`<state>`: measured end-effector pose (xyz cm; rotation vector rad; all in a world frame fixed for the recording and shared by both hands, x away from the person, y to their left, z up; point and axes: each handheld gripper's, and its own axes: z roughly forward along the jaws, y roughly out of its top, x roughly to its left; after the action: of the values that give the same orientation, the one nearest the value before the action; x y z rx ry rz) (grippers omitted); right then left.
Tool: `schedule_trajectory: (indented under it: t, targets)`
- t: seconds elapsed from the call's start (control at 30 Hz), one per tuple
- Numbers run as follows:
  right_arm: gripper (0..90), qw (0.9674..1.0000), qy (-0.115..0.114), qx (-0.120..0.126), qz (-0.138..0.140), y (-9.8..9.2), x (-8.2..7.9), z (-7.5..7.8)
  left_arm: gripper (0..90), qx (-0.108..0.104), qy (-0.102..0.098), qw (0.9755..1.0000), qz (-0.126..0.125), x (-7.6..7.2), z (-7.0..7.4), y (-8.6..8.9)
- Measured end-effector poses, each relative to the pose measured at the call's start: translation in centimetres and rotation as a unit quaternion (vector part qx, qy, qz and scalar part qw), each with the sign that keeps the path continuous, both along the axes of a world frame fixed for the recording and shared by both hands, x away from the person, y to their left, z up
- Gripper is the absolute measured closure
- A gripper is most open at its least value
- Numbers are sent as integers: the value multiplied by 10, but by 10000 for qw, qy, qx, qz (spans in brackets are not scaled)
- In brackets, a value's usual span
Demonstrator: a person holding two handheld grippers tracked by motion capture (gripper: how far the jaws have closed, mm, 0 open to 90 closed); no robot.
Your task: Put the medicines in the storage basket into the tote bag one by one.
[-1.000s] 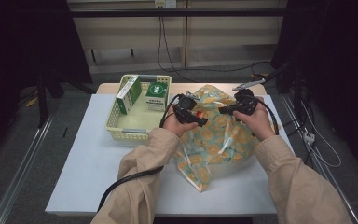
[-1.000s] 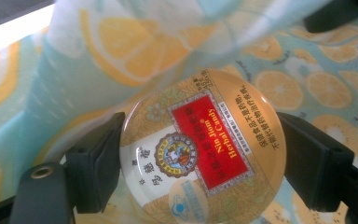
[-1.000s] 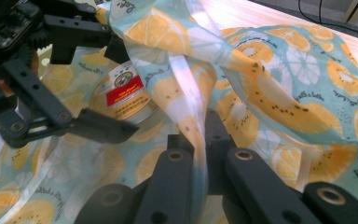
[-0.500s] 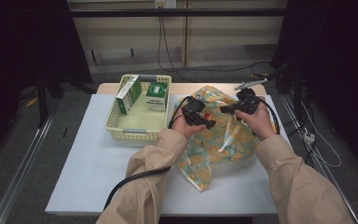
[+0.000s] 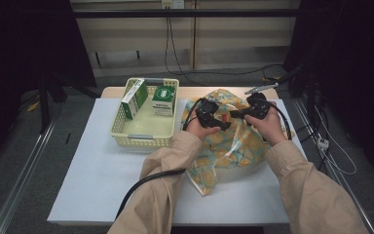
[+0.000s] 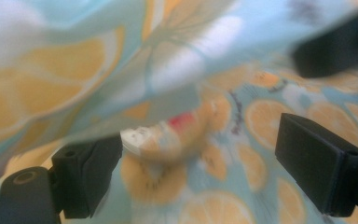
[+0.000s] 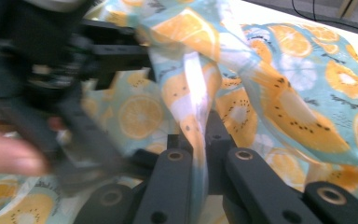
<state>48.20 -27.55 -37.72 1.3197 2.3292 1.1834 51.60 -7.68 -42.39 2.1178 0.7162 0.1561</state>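
Note:
A plastic bag (image 5: 233, 146) printed with orange and kiwi slices lies on the right half of the white table (image 5: 97, 185). Both grippers meet at its far, bunched end. My right gripper (image 5: 234, 115) points left and is shut on a fold of the bag's edge (image 7: 193, 93), which runs down between its jaws (image 7: 198, 149). My left gripper (image 5: 224, 124) points right, just beside it. Its jaws stand wide apart (image 6: 205, 163) with bag film (image 6: 98, 70) draped above and behind them. A small red and white item (image 6: 177, 128) shows blurred through the film.
A cream plastic basket (image 5: 126, 139) sits left of the bag with two green and white boxes (image 5: 134, 97) (image 5: 164, 100) leaning at its far end. Cables trail from both grippers across the table. Dark floor and a rail lie beyond the table's edges.
My left gripper has moved right across the bag's top, closing the distance to the right gripper. The right gripper has barely shifted and keeps its hold on the bag.

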Motion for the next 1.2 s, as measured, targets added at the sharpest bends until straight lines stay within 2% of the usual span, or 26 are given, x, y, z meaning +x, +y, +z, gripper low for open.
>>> schedule_trajectory:
  t: [0.07,0.2,0.43,0.53,0.57,0.67,0.8,0.9,0.97,1.1,1.2]
  targets:
    - [900,10000,6,-27,7,2,-1,-1,146,118,44,9999,-3,-5,4,7]
    - [900,10000,8,-86,40,5,-4,-3,143,116,59,9999,-92,-15,12,23]
    - [900,10000,-10,-93,-14,5,-8,-6,137,268,-7,9993,-255,-33,28,50]
    - [900,9999,-4,-156,-16,6,-9,-6,133,207,15,9994,-283,-39,36,61]
    - [900,9999,-15,-166,-7,6,-9,-6,132,273,-4,9992,-305,-40,40,65]
    - [900,9999,-20,-144,-1,7,-10,-6,127,271,-75,9991,-309,-44,49,76]
    - [900,9999,-18,-126,22,8,-12,-6,127,321,-175,9991,-222,-42,60,92]
    - [900,9999,-45,-101,37,6,-13,-5,126,291,-150,9995,-41,-37,64,105]
    - [900,9999,-31,-87,43,5,-14,-5,125,380,-173,9991,80,-33,66,115]
    - [900,9999,-71,-55,46,3,-15,-3,124,359,-232,9987,282,-21,71,134]
    - [900,10000,-72,-26,19,1,-14,-3,123,440,-252,9977,455,-12,74,146]
